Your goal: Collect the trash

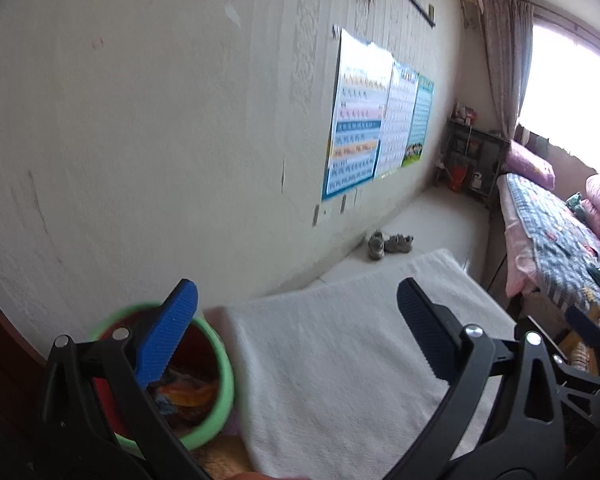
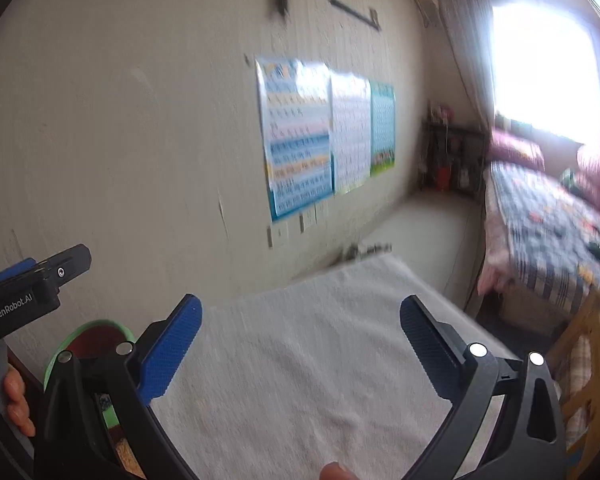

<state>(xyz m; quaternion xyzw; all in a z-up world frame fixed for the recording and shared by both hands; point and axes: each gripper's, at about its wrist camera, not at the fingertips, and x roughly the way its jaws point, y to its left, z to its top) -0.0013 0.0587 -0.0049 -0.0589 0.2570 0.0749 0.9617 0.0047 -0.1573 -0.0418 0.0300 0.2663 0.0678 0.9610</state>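
A round bin point(image 1: 216, 380) with a green rim and red inside sits at the lower left by the wall, holding crumpled orange and blue trash point(image 1: 184, 394). My left gripper point(image 1: 296, 312) hangs open above the white mat, its left blue finger over the bin, nothing between the pads. My right gripper point(image 2: 300, 320) is also open and empty over the same mat. The bin point(image 2: 96, 326) peeks out behind its left finger. The left gripper's body point(image 2: 32, 284) shows at the far left of the right wrist view, with a hand point(image 2: 16, 400) on its handle.
A white mat point(image 1: 340, 360) covers the floor along the cream wall, with posters point(image 1: 372, 120) above. A pair of shoes point(image 1: 388, 244) lies beyond the mat. A bed point(image 1: 560, 248) with patterned quilt stands right; a dark shelf point(image 1: 472, 160) fills the far corner. A wooden chair point(image 2: 584, 380) stands lower right.
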